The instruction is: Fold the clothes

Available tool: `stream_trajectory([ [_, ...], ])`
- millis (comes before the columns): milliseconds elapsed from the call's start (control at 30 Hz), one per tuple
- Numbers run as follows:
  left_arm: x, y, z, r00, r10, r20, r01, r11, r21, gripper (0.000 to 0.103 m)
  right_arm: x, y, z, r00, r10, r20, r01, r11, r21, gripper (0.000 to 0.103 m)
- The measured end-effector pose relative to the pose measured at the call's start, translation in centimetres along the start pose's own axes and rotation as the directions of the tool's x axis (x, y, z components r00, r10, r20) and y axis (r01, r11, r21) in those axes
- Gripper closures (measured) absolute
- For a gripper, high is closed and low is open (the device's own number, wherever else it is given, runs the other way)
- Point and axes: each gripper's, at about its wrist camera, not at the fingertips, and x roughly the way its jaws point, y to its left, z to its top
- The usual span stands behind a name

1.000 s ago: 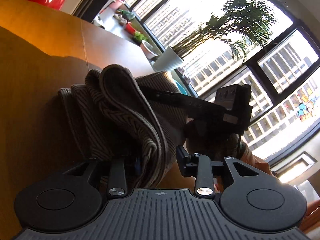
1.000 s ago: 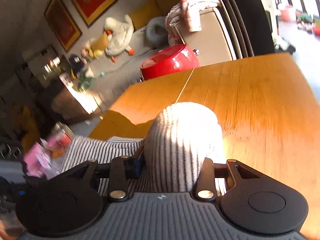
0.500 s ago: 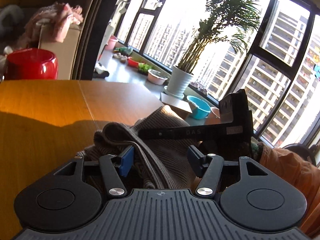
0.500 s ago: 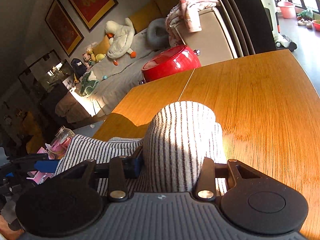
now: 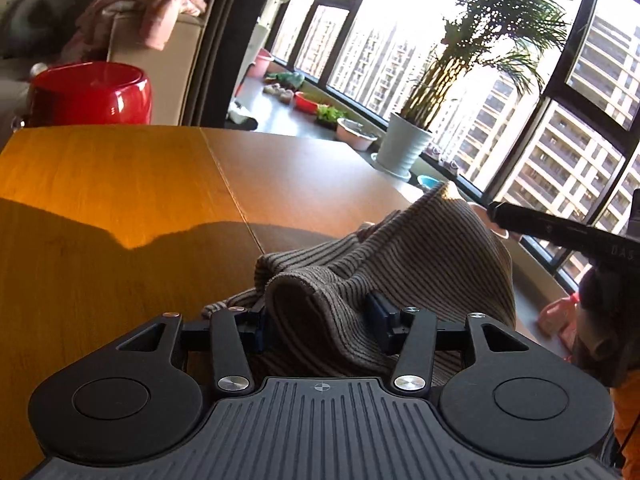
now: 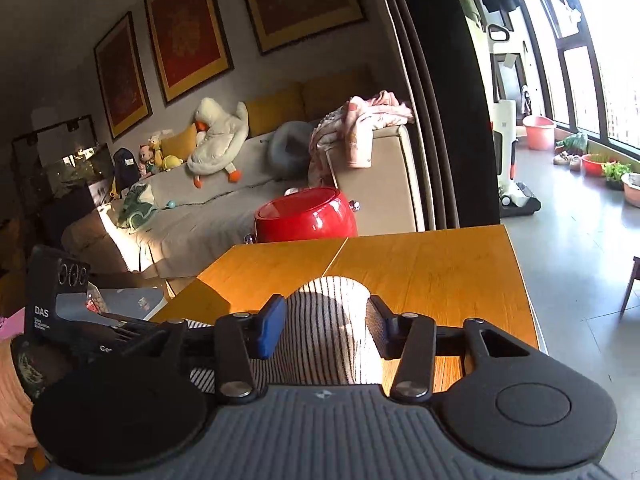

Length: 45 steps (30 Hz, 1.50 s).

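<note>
A grey striped knit garment (image 5: 420, 264) lies bunched on the wooden table (image 5: 120, 184). My left gripper (image 5: 318, 320) is open, and a thick fold of the knit humps up between its fingers. In the right wrist view the same garment (image 6: 328, 344) shows as a rounded roll. My right gripper (image 6: 326, 324) is open around that roll, with the blue pad on its left and the black pad on its right. The right gripper's black body (image 5: 560, 232) reaches in from the right, beyond the garment. The left gripper's body (image 6: 60, 312) sits at the left edge.
A red pot (image 6: 308, 214) stands just past the table's far end, in front of a sofa (image 6: 200, 208) with soft toys and a pink cloth. A potted palm (image 5: 404, 148) and basins stand by the window. The table's right edge (image 6: 520, 280) drops to tiled floor.
My left gripper's fingers have spread wider and its view has levelled out. In the right view the roll now sits lower, so both pads show.
</note>
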Motion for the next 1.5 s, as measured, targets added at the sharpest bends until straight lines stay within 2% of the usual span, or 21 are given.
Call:
stream_trajectory([
  [33, -0.2, 0.0, 0.0, 1.000, 0.014, 0.001, -0.014, 1.000, 0.004, 0.048, 1.2, 0.0, -0.1, 0.999, -0.014, -0.037, 0.014, 1.000, -0.001, 0.058],
  [67, -0.6, -0.1, 0.1, 0.999, 0.044, 0.006, -0.044, 0.999, 0.015, 0.042, 3.3, 0.2, -0.4, 0.992, -0.053, -0.110, 0.053, 0.999, -0.007, 0.058],
  [100, -1.1, -0.1, 0.2, 0.997, 0.081, 0.013, -0.081, 0.996, 0.027, 0.040, 4.6, 0.4, -0.8, 0.988, -0.089, -0.128, 0.086, 0.996, -0.029, 0.057],
  [133, -1.8, -0.1, 0.4, 0.994, 0.103, 0.026, -0.103, 0.994, 0.035, 0.039, 5.8, 0.6, -1.2, 0.981, -0.126, -0.146, 0.120, 0.991, -0.052, 0.051],
  [233, -4.3, 0.1, 1.3, 0.988, 0.134, 0.074, -0.138, 0.989, 0.048, 0.042, 7.4, 1.5, -1.5, 0.970, -0.192, -0.149, 0.176, 0.978, -0.113, 0.045],
  [300, -5.8, -0.3, 2.5, 0.987, 0.103, 0.121, -0.110, 0.992, 0.059, 0.042, 7.7, 2.1, -1.5, 0.966, -0.214, -0.145, 0.193, 0.970, -0.149, 0.045],
  [400, -6.7, -1.9, 4.0, 0.986, 0.007, 0.165, -0.027, 0.993, 0.118, 0.040, 7.7, 2.1, -1.5, 0.965, -0.218, -0.146, 0.194, 0.967, -0.162, 0.045],
  [500, -4.1, -3.4, 4.3, 0.996, -0.017, 0.091, -0.002, 0.979, 0.205, 0.040, 7.5, 2.0, -1.5, 0.966, -0.214, -0.147, 0.190, 0.969, -0.160, 0.044],
  [600, 0.2, -3.5, 3.6, 0.997, 0.079, -0.004, -0.076, 0.962, 0.263, 0.046, 7.4, 2.0, -1.5, 0.967, -0.211, -0.142, 0.189, 0.970, -0.156, 0.043],
  [633, 1.6, -2.9, 3.3, 0.994, 0.107, -0.027, -0.097, 0.962, 0.256, 0.042, 6.4, 1.7, -1.5, 0.972, -0.195, -0.132, 0.179, 0.976, -0.126, 0.043],
  [733, 2.7, -0.8, 3.1, 0.996, 0.082, -0.027, -0.076, 0.983, 0.169, 0.037, 3.6, 1.0, -1.6, 0.984, -0.149, -0.097, 0.146, 0.989, -0.036, 0.039],
  [767, 2.7, -0.3, 3.1, 0.997, 0.074, -0.022, -0.070, 0.987, 0.145, 0.036, 2.6, 0.7, -1.6, 0.987, -0.134, -0.085, 0.134, 0.991, -0.006, 0.037],
  [833, 2.7, 0.3, 2.8, 0.998, 0.069, -0.016, -0.066, 0.990, 0.121, 0.033, 0.4, -0.4, -2.6, 0.993, -0.068, -0.098, 0.080, 0.989, 0.126, 0.027],
  [867, 2.7, 0.6, 2.6, 0.998, 0.065, -0.014, -0.063, 0.993, 0.100, 0.032, -0.7, -0.9, -3.0, 0.994, -0.035, -0.101, 0.054, 0.980, 0.191, 0.026],
  [967, 2.8, 1.7, 2.2, 0.999, 0.042, -0.010, -0.042, 0.999, 0.005, 0.031, -0.6, -1.7, -5.3, 0.987, 0.015, -0.162, 0.043, 0.937, 0.346, 0.026],
  [1000, 2.7, 2.0, 2.0, 0.999, 0.036, -0.008, -0.036, 0.999, -0.022, 0.031, -0.6, -1.9, -6.1, 0.983, 0.034, -0.180, 0.041, 0.917, 0.396, 0.027],
  [1033, 2.6, 2.3, 1.8, 0.999, 0.033, -0.005, -0.033, 0.998, -0.044, 0.031, -0.1, -2.1, -6.5, 0.980, 0.062, -0.188, 0.026, 0.903, 0.430, 0.035],
  [1100, 2.2, 2.8, 1.3, 1.000, 0.029, -0.001, -0.029, 0.996, -0.087, 0.031, 1.4, -2.4, -6.7, 0.975, 0.113, -0.191, -0.008, 0.879, 0.477, 0.038],
  [1133, 1.9, 3.1, 1.2, 0.999, 0.032, 0.000, -0.032, 0.994, -0.108, 0.032, 1.9, -2.4, -6.4, 0.975, 0.110, -0.195, -0.004, 0.880, 0.474, 0.038],
  [1300, 0.4, 4.3, 0.1, 1.000, 0.004, -0.004, -0.004, 0.976, -0.216, 0.033, 5.8, -1.3, -3.8, 0.978, 0.034, -0.204, 0.034, 0.946, 0.321, 0.038],
  [1500, -0.7, 2.7, -1.7, 1.000, -0.021, -0.009, 0.018, 0.972, -0.236, 0.027, 10.5, -0.1, -0.8, 0.979, -0.057, -0.198, 0.083, 0.988, 0.126, 0.035],
])
